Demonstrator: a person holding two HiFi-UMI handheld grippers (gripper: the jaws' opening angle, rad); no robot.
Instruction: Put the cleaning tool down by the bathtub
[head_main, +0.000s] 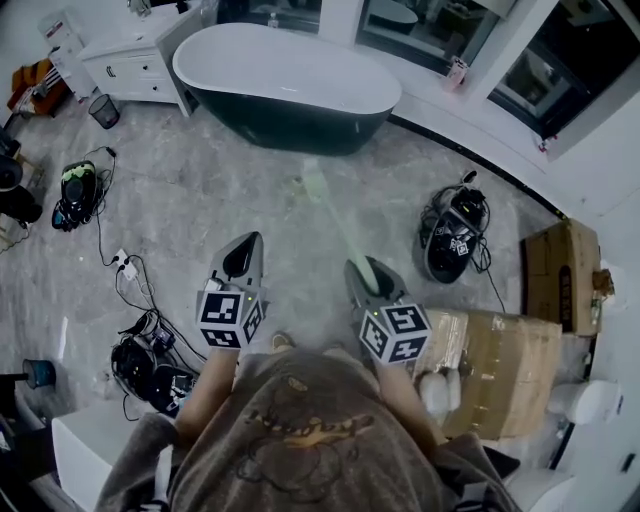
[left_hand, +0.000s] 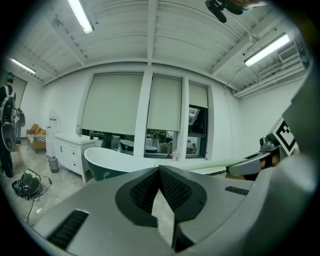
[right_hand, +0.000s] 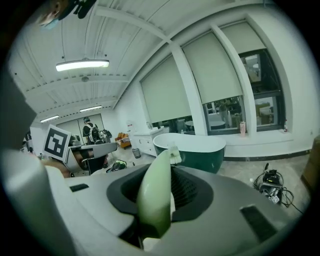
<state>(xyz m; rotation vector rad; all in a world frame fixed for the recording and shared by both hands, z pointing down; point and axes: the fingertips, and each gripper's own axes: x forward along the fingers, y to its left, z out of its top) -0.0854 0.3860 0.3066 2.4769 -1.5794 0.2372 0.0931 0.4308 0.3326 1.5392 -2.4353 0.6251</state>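
Far left, a white cabinet (head_main: 130, 55) stands against the wall, with a dark mesh bin (head_main: 103, 110) just beside it on the grey marbled floor (head_main: 280, 215). On the left, a green-and-black device (head_main: 75, 190) lies trailing cables toward a white power strip (head_main: 124, 263). Over on the right, some black gear (head_main: 452, 240), possibly a headset, sits in its own tangle of cable. Near right there's a big taped box (head_main: 505, 365), and a smaller box (head_main: 560, 272) just beyond it. A pink bottle (head_main: 457, 72) stands on the far window sill. The blinds (left_hand: 115, 102) are drawn and the tube lights (right_hand: 82, 64) are glowing overhead.
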